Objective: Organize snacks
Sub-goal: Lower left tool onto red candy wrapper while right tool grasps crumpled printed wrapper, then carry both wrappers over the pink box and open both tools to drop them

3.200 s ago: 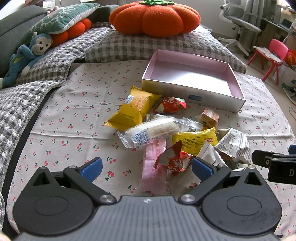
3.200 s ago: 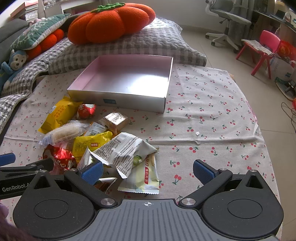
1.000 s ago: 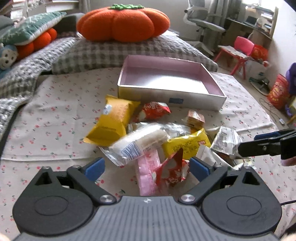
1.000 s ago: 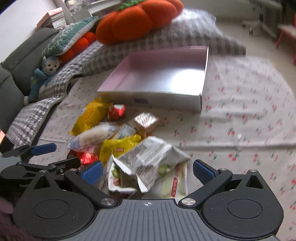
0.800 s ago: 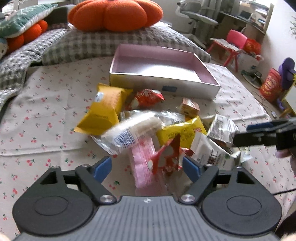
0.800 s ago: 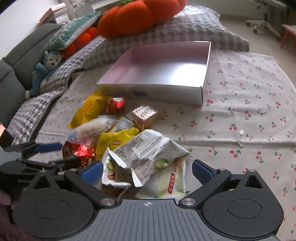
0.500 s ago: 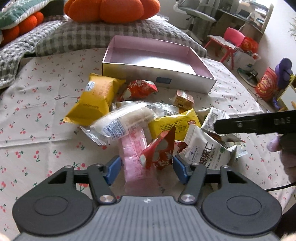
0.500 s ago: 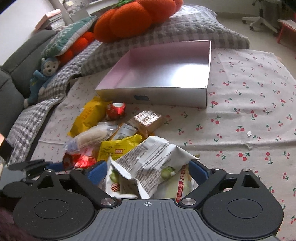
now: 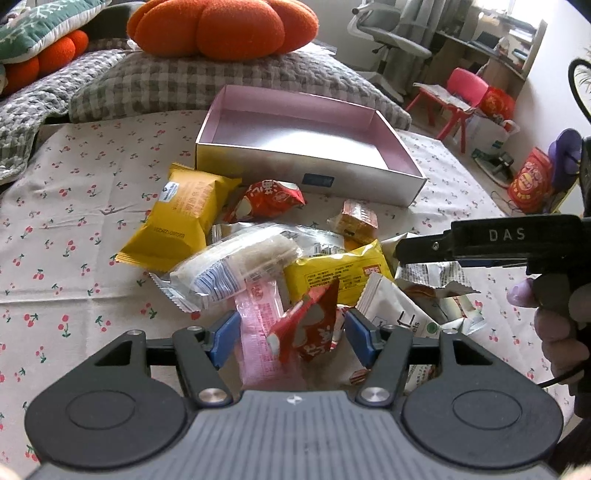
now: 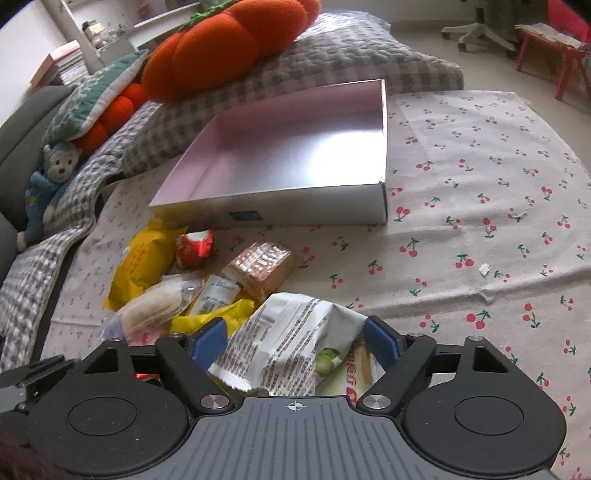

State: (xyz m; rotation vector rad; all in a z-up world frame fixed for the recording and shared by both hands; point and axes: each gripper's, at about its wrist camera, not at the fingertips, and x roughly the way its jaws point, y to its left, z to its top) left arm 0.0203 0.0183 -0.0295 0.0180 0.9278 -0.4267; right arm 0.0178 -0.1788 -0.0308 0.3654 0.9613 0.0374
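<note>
A pile of snack packets lies on the cherry-print cloth in front of an empty silver box with a pink inside. My left gripper is closing: its blue pads touch an upright red packet, and a pink wrapper lies between them too. My right gripper is closing around a crumpled white printed packet, with its pads just at the packet's edges. A yellow packet and a clear-wrapped cake lie to the left. In the left wrist view, the right gripper's black finger reaches in from the right.
An orange pumpkin cushion rests on a checked pillow behind the box. A blue monkey toy sits at the far left. An office chair and a red child's chair stand on the floor beyond.
Both pairs of jaws have narrowed from wide open. The left pair has drawn in on the red packet, the right pair on the white printed packet. Both views have moved closer to the pile.
</note>
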